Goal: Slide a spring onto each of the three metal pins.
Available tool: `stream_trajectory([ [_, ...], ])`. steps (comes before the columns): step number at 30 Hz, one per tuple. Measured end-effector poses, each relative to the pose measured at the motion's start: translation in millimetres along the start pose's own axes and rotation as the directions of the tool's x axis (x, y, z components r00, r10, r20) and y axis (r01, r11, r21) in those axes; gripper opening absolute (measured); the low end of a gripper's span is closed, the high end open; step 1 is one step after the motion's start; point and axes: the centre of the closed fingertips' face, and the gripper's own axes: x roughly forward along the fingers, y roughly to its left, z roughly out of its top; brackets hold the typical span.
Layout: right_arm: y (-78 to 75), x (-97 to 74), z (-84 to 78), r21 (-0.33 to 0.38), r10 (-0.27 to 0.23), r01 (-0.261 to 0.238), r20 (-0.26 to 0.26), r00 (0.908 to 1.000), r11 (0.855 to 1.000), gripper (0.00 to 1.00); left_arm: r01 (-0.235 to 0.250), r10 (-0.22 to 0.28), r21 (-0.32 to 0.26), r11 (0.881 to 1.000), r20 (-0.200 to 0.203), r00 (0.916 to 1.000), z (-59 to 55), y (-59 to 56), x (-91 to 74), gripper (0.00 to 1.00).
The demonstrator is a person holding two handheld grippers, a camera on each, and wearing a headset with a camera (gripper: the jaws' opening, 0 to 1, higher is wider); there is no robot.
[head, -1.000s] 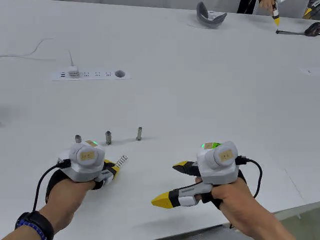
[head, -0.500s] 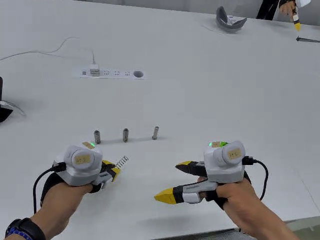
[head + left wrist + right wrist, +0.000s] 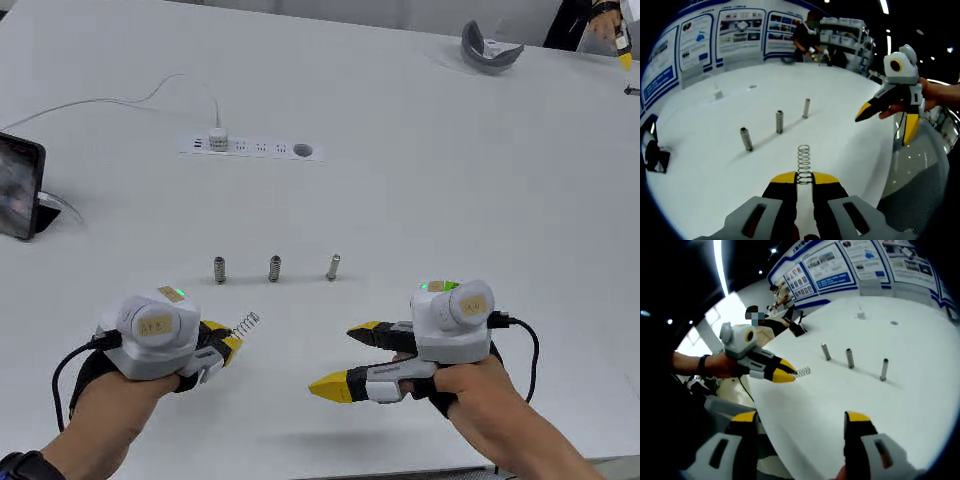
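Two of the three metal pins look done. The left pin (image 3: 219, 269) and middle pin (image 3: 274, 267) show coil ribbing down their length in the head view and the left gripper view. Both stand upright on the white desk (image 3: 420, 200). The right pin (image 3: 333, 266) reads smooth and bare. It is upright too, in the same row, beside the middle pin but apart from it. I judge the task about two thirds through, with one spring left to seat.

The last spring (image 3: 245, 322) is off the desk, pinched by one end in the left tongs (image 3: 226, 341). The jaws are closed narrow on it, and its free end sticks out forward toward the pin row, short of the pins and touching none. The right tongs (image 3: 332, 360) are spread wide and hold nothing. They sit low near the front of the desk, apart from both the pins and the left tongs.

What's left, as I judge it, is to carry the spring to the right pin, line the coil's opening up over the pin top and slide it down. The spring lies closer to level than upright, so it probably needs tipping first. A thin coil gripped at one end may also wobble or spring off.

Behind the pins there is a power strip (image 3: 255, 148) with a plug in it, and a dark tablet (image 3: 18, 185) at the left edge.
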Motion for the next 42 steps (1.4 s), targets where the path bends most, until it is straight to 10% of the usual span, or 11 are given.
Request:
stream_trajectory([
  [42,45.0,57.3,57.3,0.008,0.229,-0.230,0.043,0.9724,0.973,0.48,-0.017,0.014,0.032,0.999,0.090,0.9958,15.3,-3.7,-64.9,0.10],
])
